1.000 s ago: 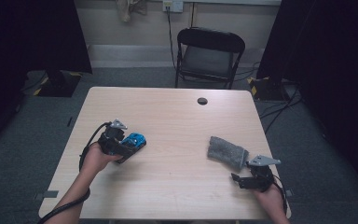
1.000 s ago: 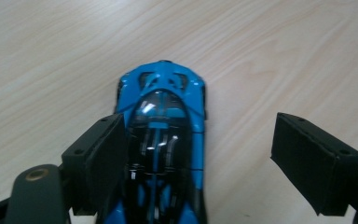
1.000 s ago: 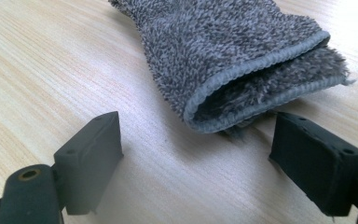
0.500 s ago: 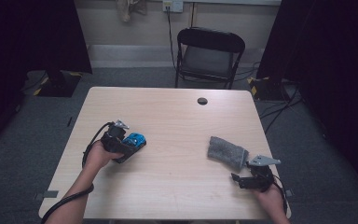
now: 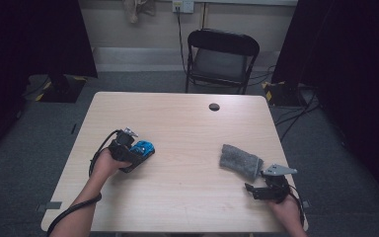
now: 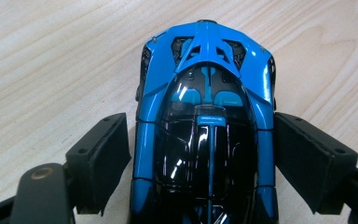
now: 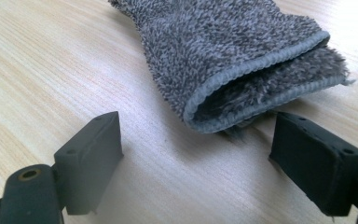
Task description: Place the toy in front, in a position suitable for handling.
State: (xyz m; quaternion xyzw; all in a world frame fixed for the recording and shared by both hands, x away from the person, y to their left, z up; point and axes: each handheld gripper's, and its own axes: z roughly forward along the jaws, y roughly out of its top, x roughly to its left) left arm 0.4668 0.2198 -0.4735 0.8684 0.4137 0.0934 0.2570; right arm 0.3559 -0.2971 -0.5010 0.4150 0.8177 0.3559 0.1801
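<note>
Two grippers squaring up to a toy car and a folded cloth

The left gripper (image 6: pixel 200 158) is straddling the blue toy sports car (image 6: pixel 207 116) on the table's (image 5: pixel 187 118) left, jaws spread beside its flanks — lined up to clamp; the right gripper (image 7: pixel 200 163) is gaping before the grey microfibre cloth's (image 7: pixel 242 51) open fold at the table's right.

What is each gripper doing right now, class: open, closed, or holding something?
Left gripper: open, fingers astride the blue toy car, not clamped.
Right gripper: open, empty, just short of the grey cloth.

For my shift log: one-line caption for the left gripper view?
Left gripper open astride the blue toy car on the wooden table, jaws flanking its sides.
</note>
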